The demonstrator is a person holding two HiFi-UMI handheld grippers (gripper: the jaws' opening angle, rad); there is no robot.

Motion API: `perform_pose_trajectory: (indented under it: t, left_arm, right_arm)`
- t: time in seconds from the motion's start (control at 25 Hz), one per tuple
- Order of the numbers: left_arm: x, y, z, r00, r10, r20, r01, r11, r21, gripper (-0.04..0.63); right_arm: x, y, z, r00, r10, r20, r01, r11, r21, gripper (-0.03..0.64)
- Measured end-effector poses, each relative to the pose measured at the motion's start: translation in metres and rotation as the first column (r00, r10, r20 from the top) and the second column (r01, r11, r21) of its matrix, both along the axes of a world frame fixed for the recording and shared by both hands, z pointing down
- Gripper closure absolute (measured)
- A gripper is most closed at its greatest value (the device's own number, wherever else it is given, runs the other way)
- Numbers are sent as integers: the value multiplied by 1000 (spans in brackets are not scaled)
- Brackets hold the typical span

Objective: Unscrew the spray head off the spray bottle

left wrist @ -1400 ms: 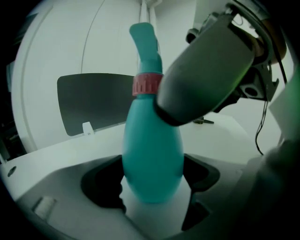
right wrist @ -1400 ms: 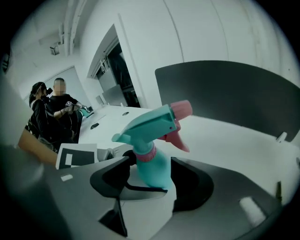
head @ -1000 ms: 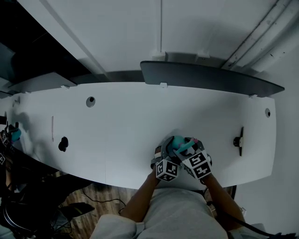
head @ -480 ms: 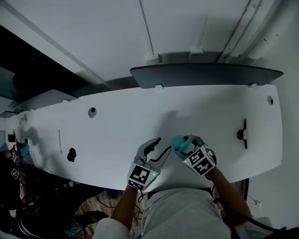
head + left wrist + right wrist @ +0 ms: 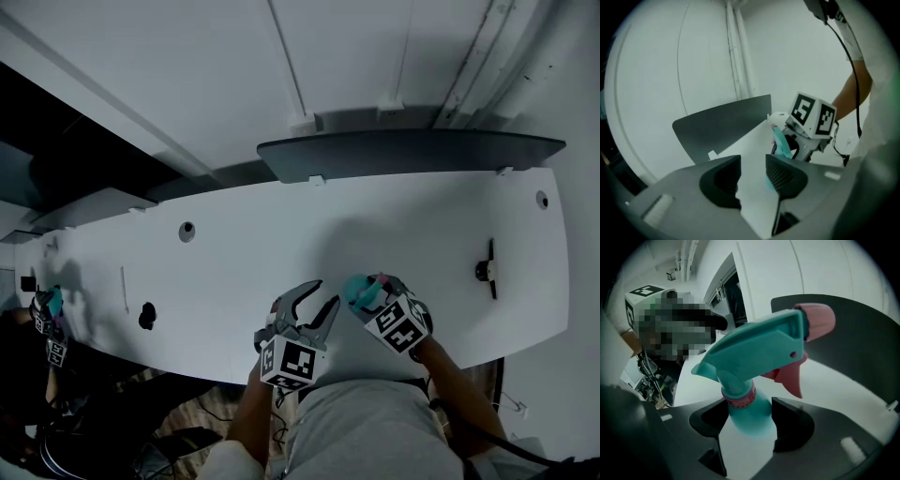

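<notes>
A teal spray bottle (image 5: 749,422) carries a teal spray head (image 5: 759,345) with a pink nozzle (image 5: 818,320), pink trigger (image 5: 791,379) and pink collar (image 5: 740,400). My right gripper (image 5: 750,420) is shut on the bottle just below the collar, holding it above the white table's near edge (image 5: 362,289). My left gripper (image 5: 311,302) hovers a little to the left of the bottle, apart from it. Its jaws are closing with nothing between them, and a gap shows between the ribbed pads (image 5: 780,173). From the left gripper view the bottle (image 5: 780,143) sits ahead to the right.
The white table (image 5: 234,258) has two round holes (image 5: 187,230) (image 5: 147,316) and a small black fitting (image 5: 485,270) on the right. A dark grey panel (image 5: 412,150) stands along its far edge. More marker cubes (image 5: 45,323) show at the far left.
My left gripper has drawn back to the left, away from the spray head it was beside a second ago, and its jaws have narrowed. The right gripper still holds the bottle.
</notes>
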State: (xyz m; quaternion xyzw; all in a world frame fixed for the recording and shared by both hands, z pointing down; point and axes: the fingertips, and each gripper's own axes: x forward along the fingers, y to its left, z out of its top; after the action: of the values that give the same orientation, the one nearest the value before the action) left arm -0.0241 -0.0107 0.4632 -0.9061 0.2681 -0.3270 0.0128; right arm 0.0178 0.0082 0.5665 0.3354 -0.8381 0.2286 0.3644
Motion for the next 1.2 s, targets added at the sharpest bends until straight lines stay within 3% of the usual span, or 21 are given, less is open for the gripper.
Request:
perform_pose_trajectory:
  t: [0.2, 0.64, 0.68, 0.76, 0.8, 1.2]
  left_arm:
    - [13, 9, 21, 995, 67, 78, -67, 998, -3, 428]
    - [20, 14, 22, 997, 61, 42, -60, 998, -9, 430]
    - [20, 12, 20, 998, 54, 38, -54, 999, 2, 449]
    - [19, 8, 17, 999, 38, 28, -38, 999, 26, 578]
    - [19, 7, 15, 999, 33, 20, -34, 999, 28, 594]
    - [27, 18, 23, 997, 71, 18, -71, 997, -7, 595]
  right_arm:
    - [-1, 1, 1, 1000, -1, -2, 1, 1000, -2, 325]
    - [-1, 1, 1, 1000, 1, -7, -1, 1000, 2, 325]
    - [-1, 1, 1, 1000, 0, -7, 0, 1000, 2, 325]
    - [0, 1, 1, 1000, 0, -8, 0, 1000, 3, 325]
    - [0, 0, 1, 1000, -1, -8, 1, 1000, 4, 325]
    - [0, 1, 3, 1000, -4, -9, 4, 1000, 9, 325]
